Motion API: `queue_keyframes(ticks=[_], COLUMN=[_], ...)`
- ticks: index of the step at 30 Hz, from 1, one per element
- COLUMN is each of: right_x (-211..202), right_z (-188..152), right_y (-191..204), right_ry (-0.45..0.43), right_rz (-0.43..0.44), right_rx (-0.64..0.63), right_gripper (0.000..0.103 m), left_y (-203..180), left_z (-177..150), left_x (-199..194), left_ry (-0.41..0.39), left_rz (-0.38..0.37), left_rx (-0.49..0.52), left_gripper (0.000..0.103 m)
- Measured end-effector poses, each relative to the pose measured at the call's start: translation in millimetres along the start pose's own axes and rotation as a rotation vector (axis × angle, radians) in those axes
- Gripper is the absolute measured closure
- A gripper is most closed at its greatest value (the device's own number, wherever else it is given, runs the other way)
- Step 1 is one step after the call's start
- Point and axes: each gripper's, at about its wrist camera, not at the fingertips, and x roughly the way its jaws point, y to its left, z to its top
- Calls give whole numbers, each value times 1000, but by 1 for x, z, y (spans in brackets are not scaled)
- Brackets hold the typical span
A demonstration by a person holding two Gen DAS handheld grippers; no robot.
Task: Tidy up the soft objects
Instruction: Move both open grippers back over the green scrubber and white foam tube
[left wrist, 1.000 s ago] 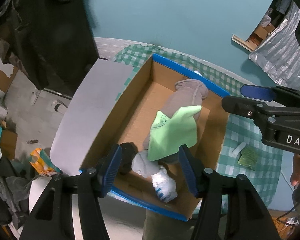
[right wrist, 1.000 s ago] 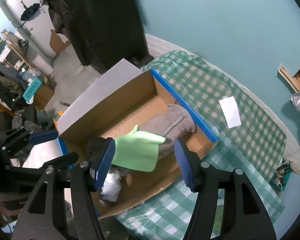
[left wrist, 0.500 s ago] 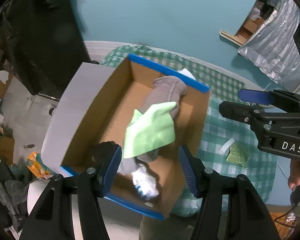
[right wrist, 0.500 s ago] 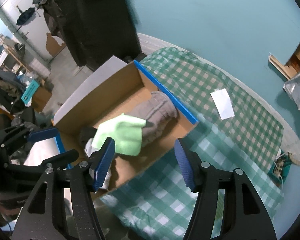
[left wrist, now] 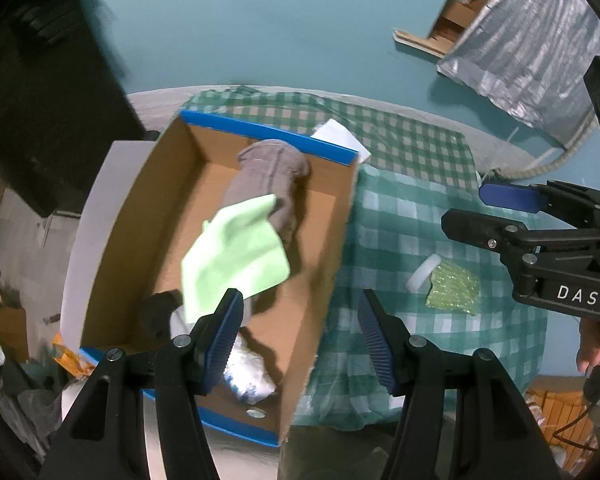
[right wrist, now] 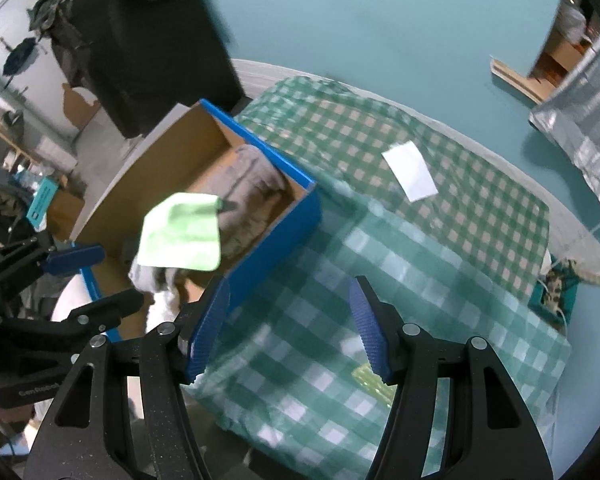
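Flat light-green cloth point(left wrist: 236, 250) draped over grey rolled towel point(left wrist: 272, 176) in cardboard box point(left wrist: 320, 264), both grippers' jaws apart, empty.

My left gripper point(left wrist: 300, 332) hangs with its blue ribbed jaws spread wide and empty above the near end of an open, blue-edged cardboard box point(left wrist: 332, 240). Inside, a light green cloth point(left wrist: 236, 256) drapes over a grey rolled towel point(left wrist: 268, 176), with a white crumpled item point(left wrist: 248, 376) below. On the green checked tablecloth point(left wrist: 404, 208), a glittery yellow-green sponge point(left wrist: 454, 288) lies near my right gripper point(left wrist: 496, 212).
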Motion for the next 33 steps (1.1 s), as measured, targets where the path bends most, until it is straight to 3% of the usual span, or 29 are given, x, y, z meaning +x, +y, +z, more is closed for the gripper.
queue_keyframes(ticks=[17,27,33], right_x=[3,27,56], right_z=[-53,-97,-119], right_y=[-69,-115,-130], right_ry=[46,112,164], right_rz=[-52,-62,-63], right_rx=[129,201,164], right_gripper=[40,38,37], left_y=[-64,-106,-122], left_z=[5,-2,-9], left_x=[29,60,80], left_ry=[54,98,136], left_rz=[-25,-20,-21], left_rx=[168,278,330], left_gripper=[41,41,41])
